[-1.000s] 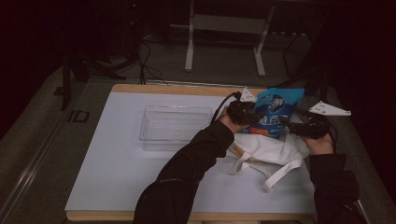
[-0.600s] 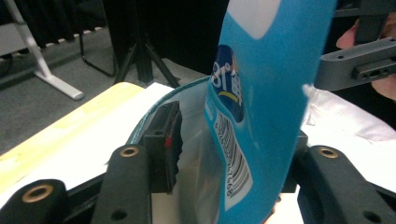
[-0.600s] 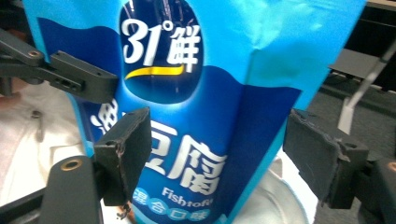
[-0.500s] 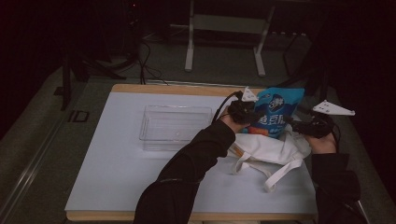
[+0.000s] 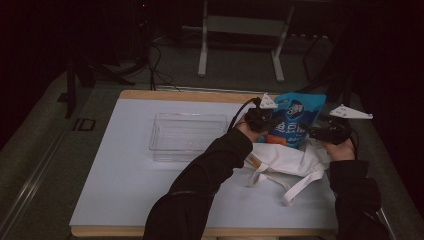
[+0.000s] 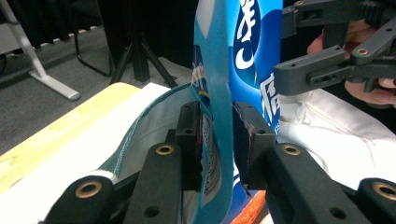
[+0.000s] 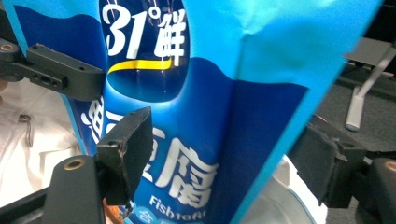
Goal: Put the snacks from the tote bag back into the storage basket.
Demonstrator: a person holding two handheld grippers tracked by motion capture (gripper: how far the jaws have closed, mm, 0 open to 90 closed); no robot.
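Since the earlier frame, the left gripper point(image 6: 217, 140) jaws have been closing and now pinch the side edge of the blue snack bag point(image 5: 295, 120), which stands upright in the white tote bag point(image 5: 287, 160). Right gripper point(image 7: 229, 158) jaws stand spread around the bag's width. Judgement: grip is passing to the left.

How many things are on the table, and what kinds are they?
Blue snack bag: 1
White cloth bag: 1
Clear plastic tray: 1
Total: 3
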